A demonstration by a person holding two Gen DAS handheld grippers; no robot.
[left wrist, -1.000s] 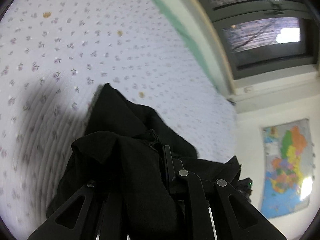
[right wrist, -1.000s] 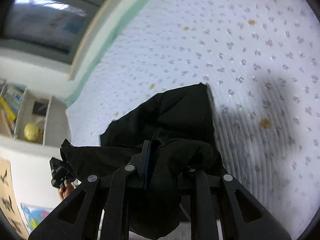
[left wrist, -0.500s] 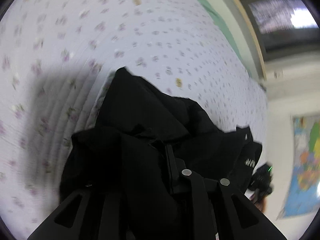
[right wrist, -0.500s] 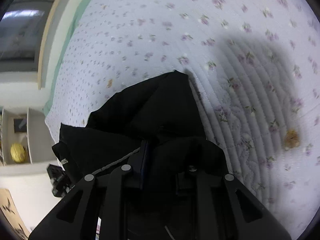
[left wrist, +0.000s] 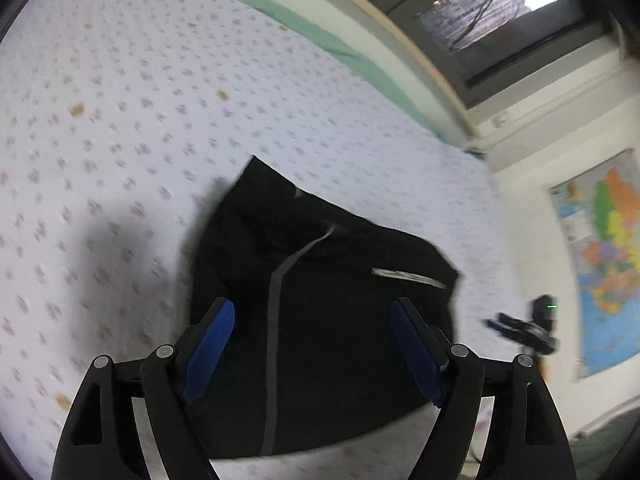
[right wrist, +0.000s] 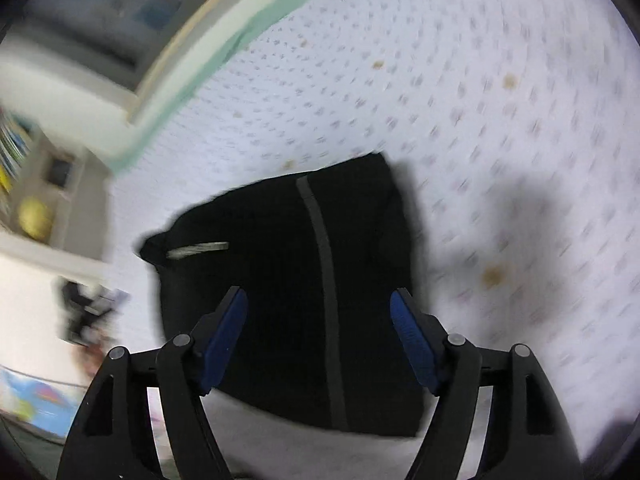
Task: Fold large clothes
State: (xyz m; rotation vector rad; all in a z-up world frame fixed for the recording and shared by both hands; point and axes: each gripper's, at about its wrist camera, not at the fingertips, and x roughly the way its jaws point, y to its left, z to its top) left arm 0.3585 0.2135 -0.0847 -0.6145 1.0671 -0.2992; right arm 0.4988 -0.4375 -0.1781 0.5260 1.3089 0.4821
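Observation:
A black garment (left wrist: 328, 304) with a grey stripe lies folded in a compact block on the flowered white bed cover (left wrist: 120, 120). It also shows in the right wrist view (right wrist: 296, 280). My left gripper (left wrist: 310, 320) is open and empty above the garment's near half, blue pads apart. My right gripper (right wrist: 320, 312) is open and empty, also above the garment's near half. In the left wrist view the right gripper (left wrist: 524, 330) shows small at the right, past the garment's edge. In the right wrist view the left gripper (right wrist: 86, 312) shows blurred at the left.
The bed cover (right wrist: 500, 120) spreads wide around the garment. A green bed edge (left wrist: 320, 36) and a window (left wrist: 500, 8) lie beyond. A wall map (left wrist: 600, 256) hangs at the right. A shelf with a yellow ball (right wrist: 36, 216) stands at the left.
Both grippers were shut on bunched black cloth and have let go. Both now stand open and drawn back above the garment, which lies flat and folded.

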